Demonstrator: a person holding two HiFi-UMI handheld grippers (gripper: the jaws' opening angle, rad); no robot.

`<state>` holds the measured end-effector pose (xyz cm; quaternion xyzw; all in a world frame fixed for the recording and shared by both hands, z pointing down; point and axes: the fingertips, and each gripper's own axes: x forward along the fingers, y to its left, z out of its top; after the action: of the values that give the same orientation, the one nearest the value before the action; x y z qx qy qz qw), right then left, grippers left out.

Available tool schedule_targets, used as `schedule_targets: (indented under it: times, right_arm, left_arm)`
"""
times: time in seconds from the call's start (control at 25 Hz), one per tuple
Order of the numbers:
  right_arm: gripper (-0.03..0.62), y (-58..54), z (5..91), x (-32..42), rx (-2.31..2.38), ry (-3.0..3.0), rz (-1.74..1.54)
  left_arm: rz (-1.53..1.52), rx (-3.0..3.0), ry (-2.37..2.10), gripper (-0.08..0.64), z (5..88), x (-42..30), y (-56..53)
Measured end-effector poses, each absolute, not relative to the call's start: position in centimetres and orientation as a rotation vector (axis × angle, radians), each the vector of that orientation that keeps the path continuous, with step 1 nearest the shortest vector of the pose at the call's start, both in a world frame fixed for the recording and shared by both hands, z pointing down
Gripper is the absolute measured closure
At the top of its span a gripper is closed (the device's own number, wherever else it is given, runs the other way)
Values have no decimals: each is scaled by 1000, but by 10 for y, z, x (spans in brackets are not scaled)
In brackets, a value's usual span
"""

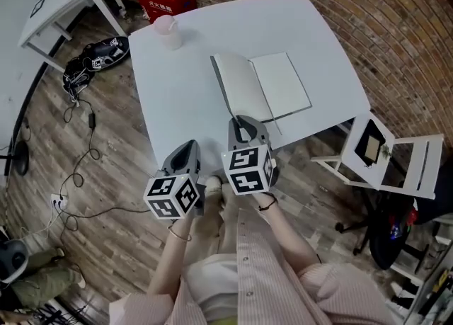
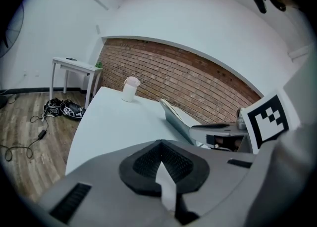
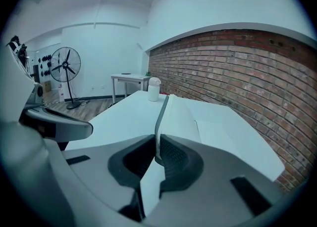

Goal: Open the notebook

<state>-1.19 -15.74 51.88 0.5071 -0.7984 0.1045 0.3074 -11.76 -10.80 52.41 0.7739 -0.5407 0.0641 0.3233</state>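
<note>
Lower centre of the head view: the left tongs (image 1: pixel 188 148) are pressed together with nothing in them, at the near edge of the white worktop (image 1: pixel 177 97), just left of the right tongs (image 1: pixel 244 124). The right tongs are narrow, pinched on the near edge of the grey cover (image 1: pixel 221 84), which stands nearly upright along the left side of the notebook (image 1: pixel 272 86); the notebook lies centre frame with pale pages exposed. Farther off, upper left, a pale cup (image 1: pixel 168 30) stands near the worktop's far corner.
</note>
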Motion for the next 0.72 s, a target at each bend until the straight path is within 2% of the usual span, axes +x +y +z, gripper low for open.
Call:
schedule_targets:
  times: [0.72]
  right_arm:
    - [551, -149, 576, -41, 1224, -2058, 289]
  left_arm:
    - [164, 1938, -1485, 568, 542, -138, -88]
